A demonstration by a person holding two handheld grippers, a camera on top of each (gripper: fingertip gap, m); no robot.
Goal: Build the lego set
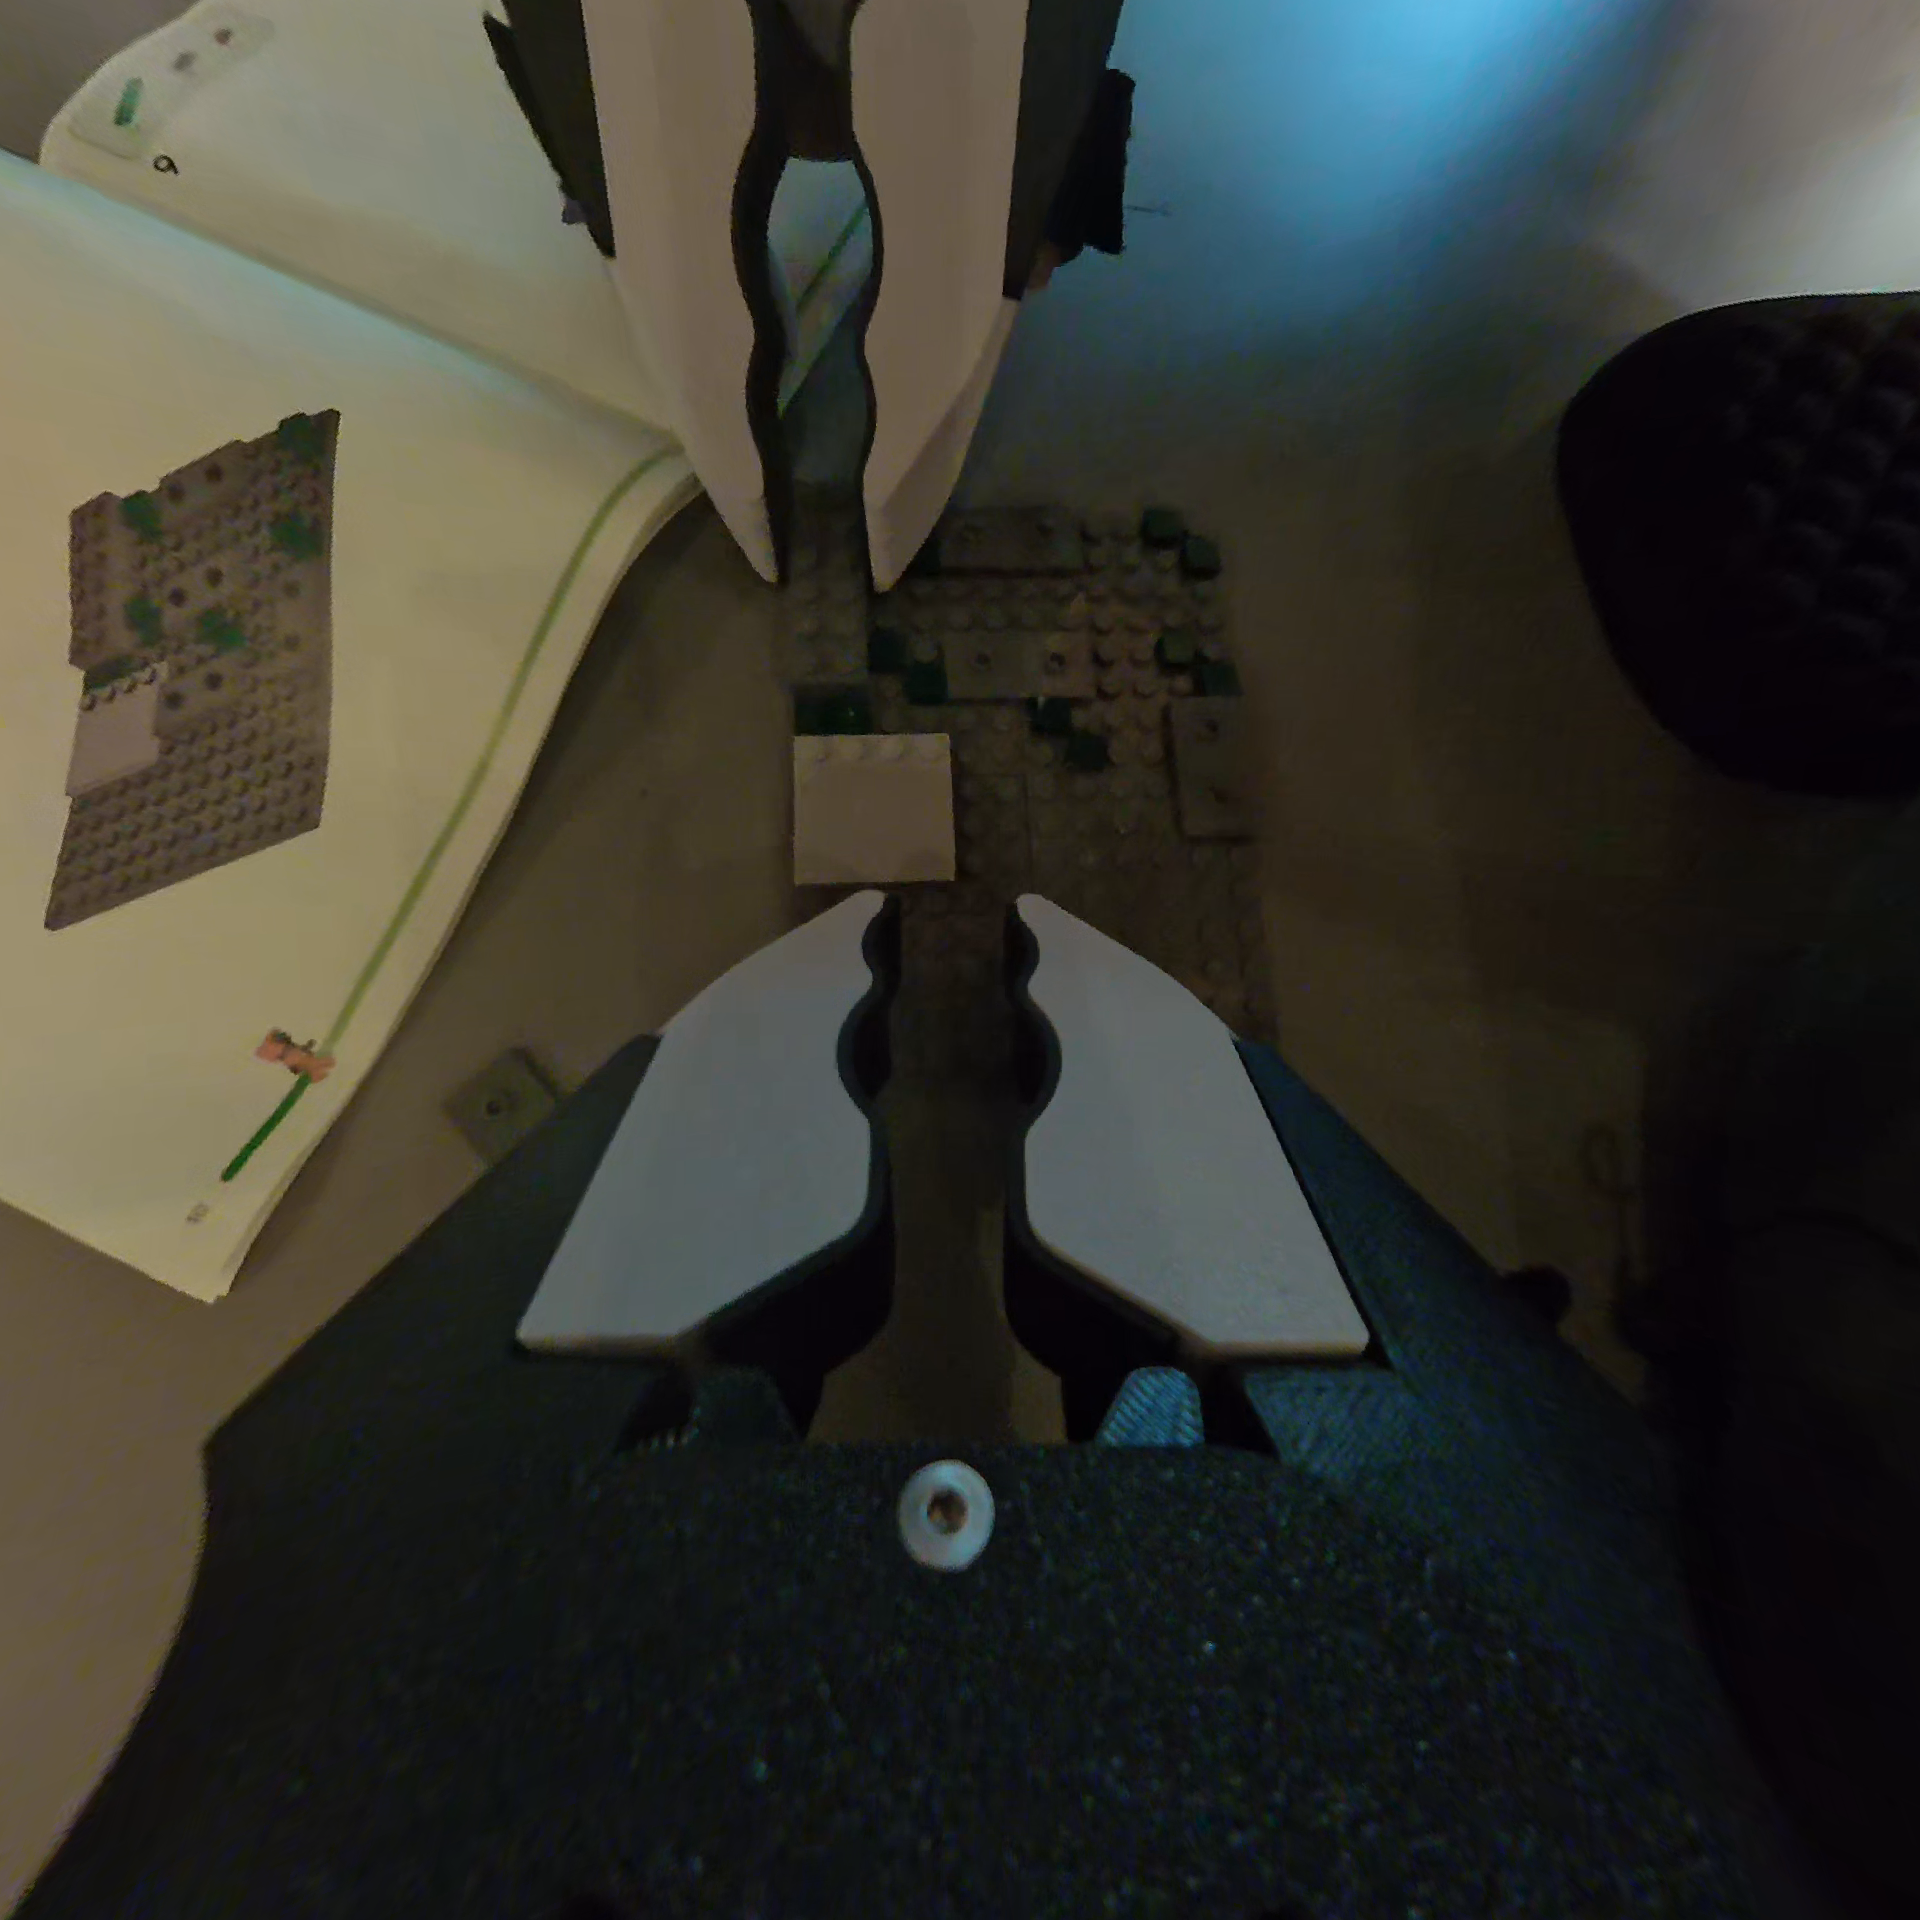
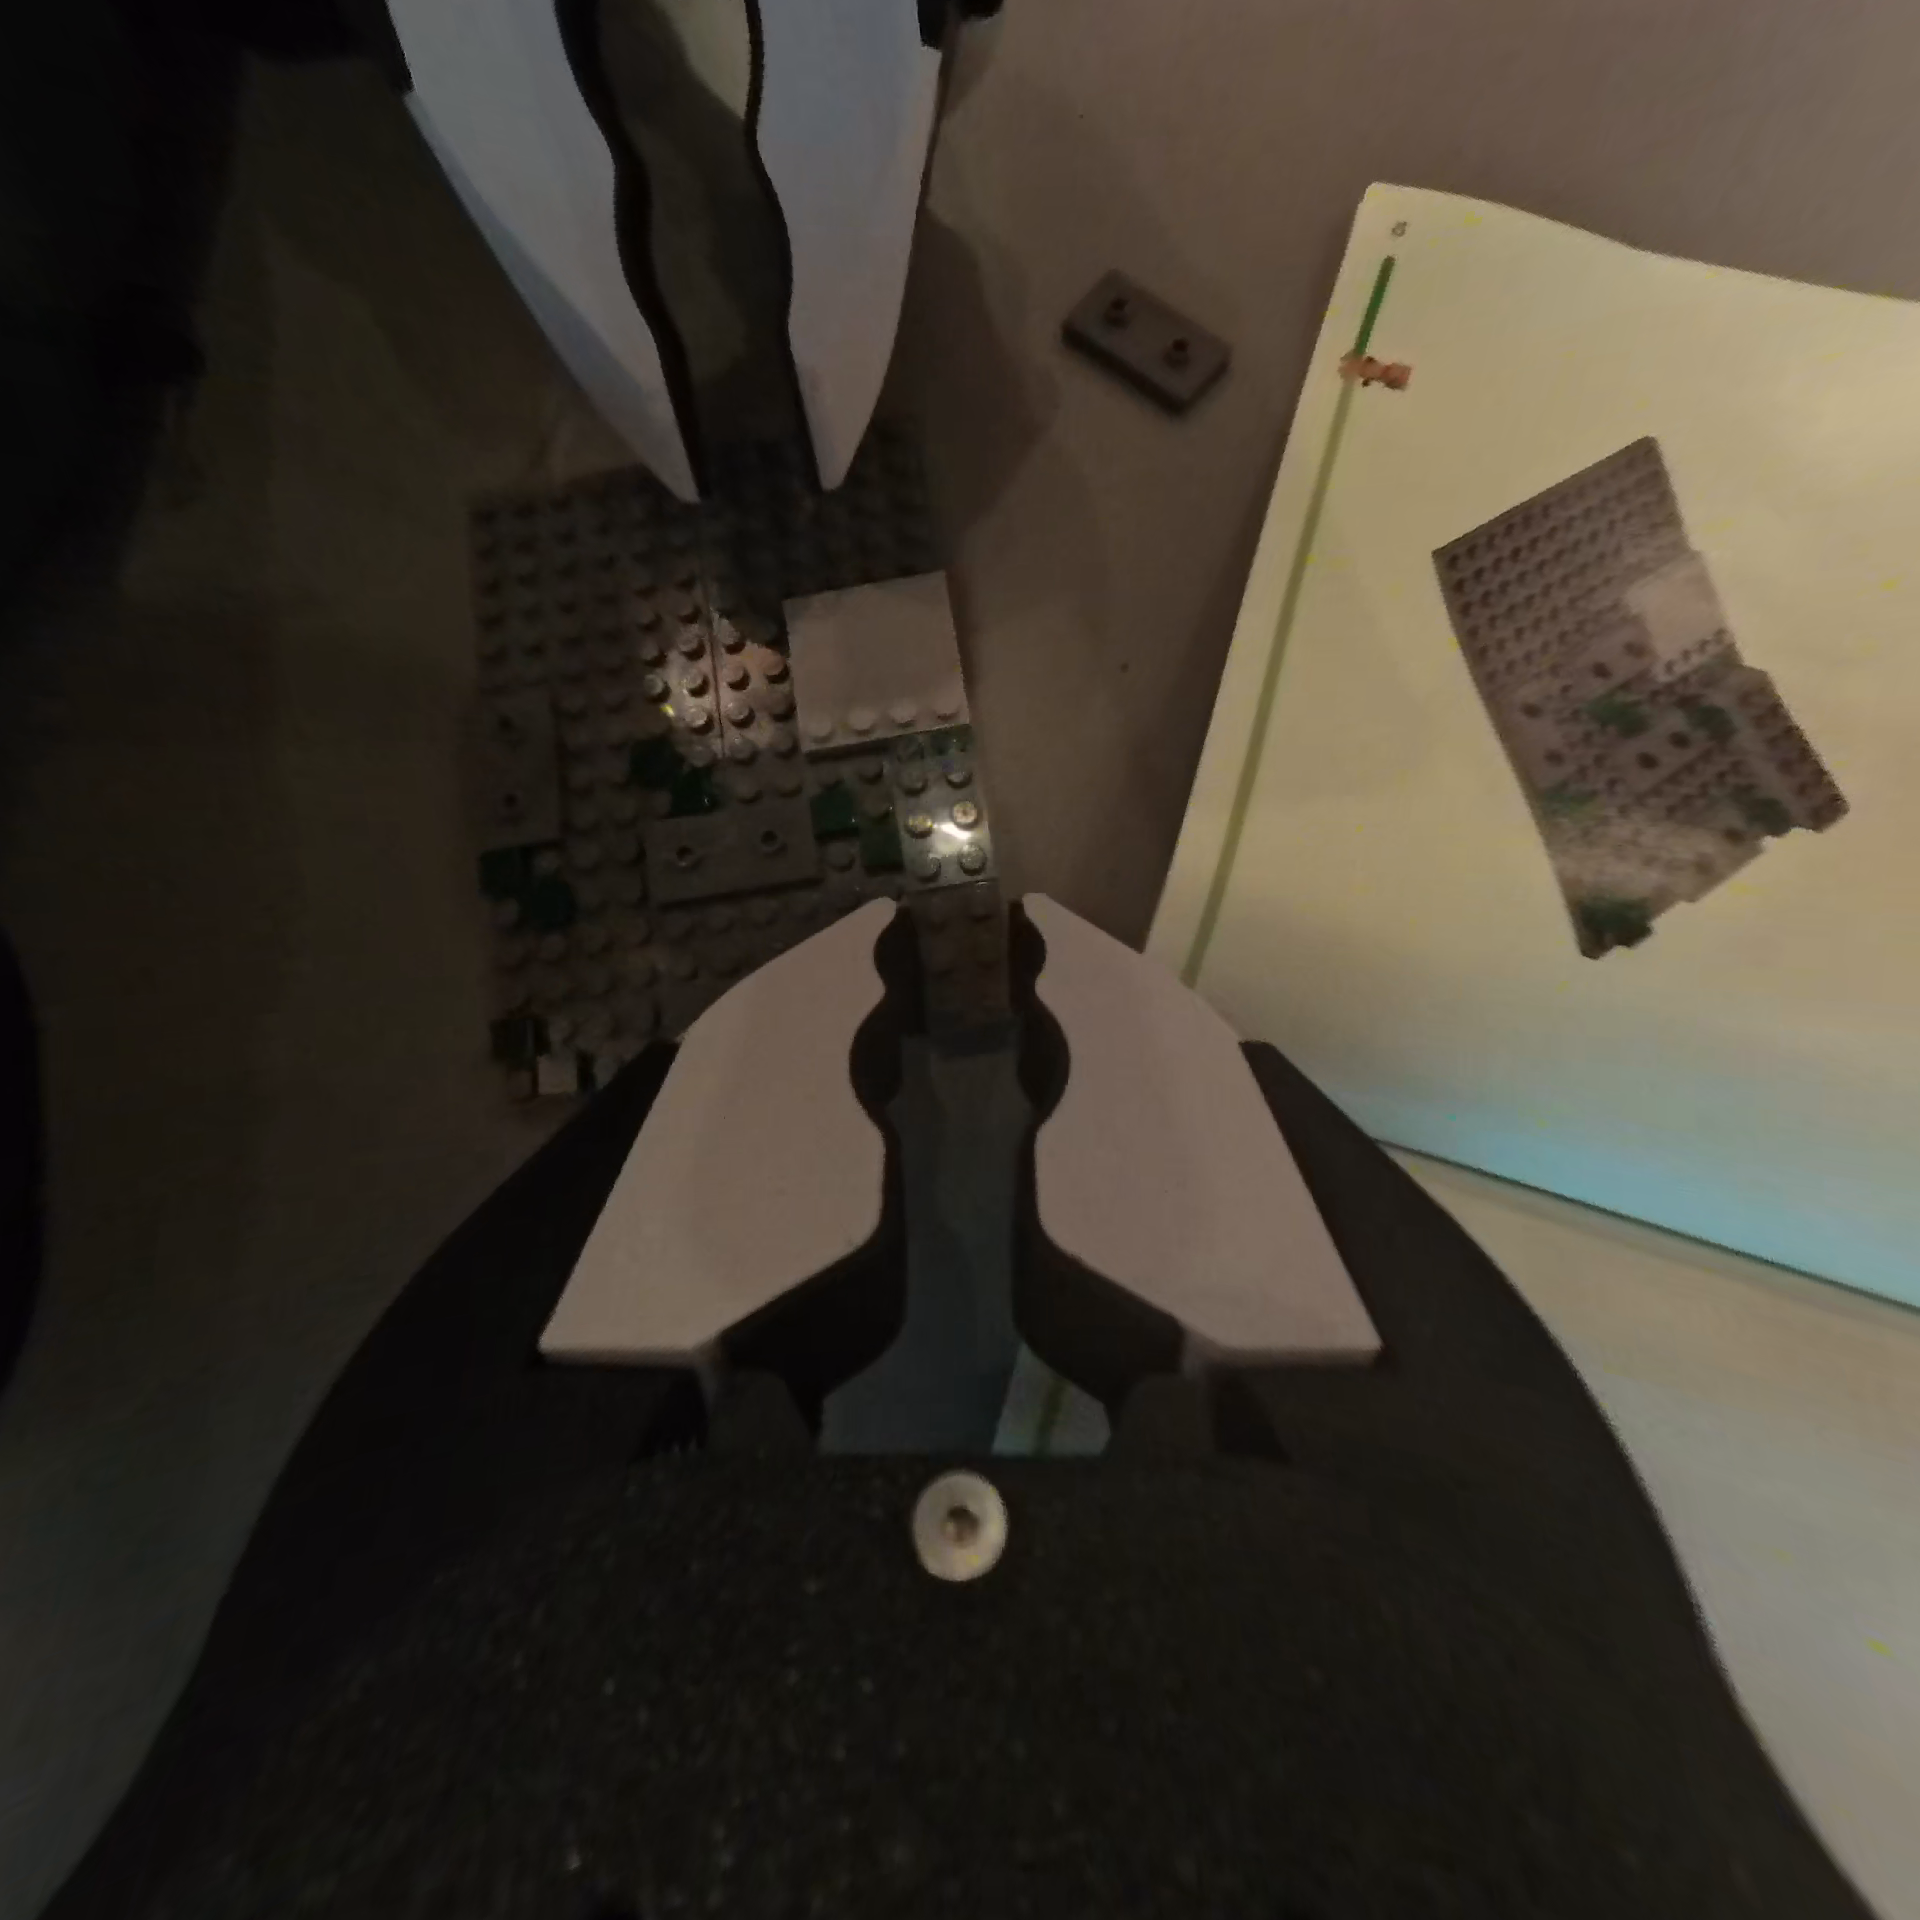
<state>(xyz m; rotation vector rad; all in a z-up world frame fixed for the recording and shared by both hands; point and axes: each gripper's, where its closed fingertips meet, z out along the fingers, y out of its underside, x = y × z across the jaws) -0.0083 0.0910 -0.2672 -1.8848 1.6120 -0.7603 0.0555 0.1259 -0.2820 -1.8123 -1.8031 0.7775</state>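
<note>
Lego baseplate (image 2: 582, 623), grey and studded, is seen flat on the table (image 1: 665, 790), dotted with green pieces and a white slope brick (image 1: 873, 810). Both grippers' fingers are held slightly apart, gripping nothing: left gripper (image 1: 951, 902), right gripper (image 2: 958, 902). Writing on the instruction booklet (image 2: 1558, 727) cannot be read.

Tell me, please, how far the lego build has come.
Done: the grey baseplate carries flat grey tiles, small green pieces and a white sloped brick. In hand: nothing; the left gripper and right gripper flank the build, jaws open. Left: one grey tile lies loose beside the instruction booklet.
</note>
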